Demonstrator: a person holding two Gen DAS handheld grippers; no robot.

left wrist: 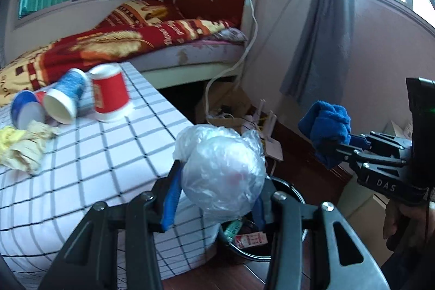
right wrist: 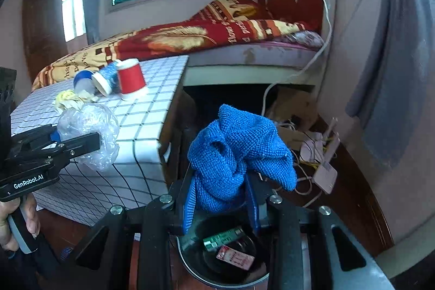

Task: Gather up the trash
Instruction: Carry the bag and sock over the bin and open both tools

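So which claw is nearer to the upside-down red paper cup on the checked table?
Left. The left claw, shut on a crumpled clear plastic bag, is beside the table edge, nearer the red paper cup. The right claw, holding a blue cloth, is beyond it.

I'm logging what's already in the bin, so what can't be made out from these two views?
- Trash bin contents: in both views the gripper frames and held items cover most of the opening.
- Labels on the green packet and red-white wrapper: too small and blurred.
- Inside the plastic bag: a reddish blur through crinkled film, left wrist view.
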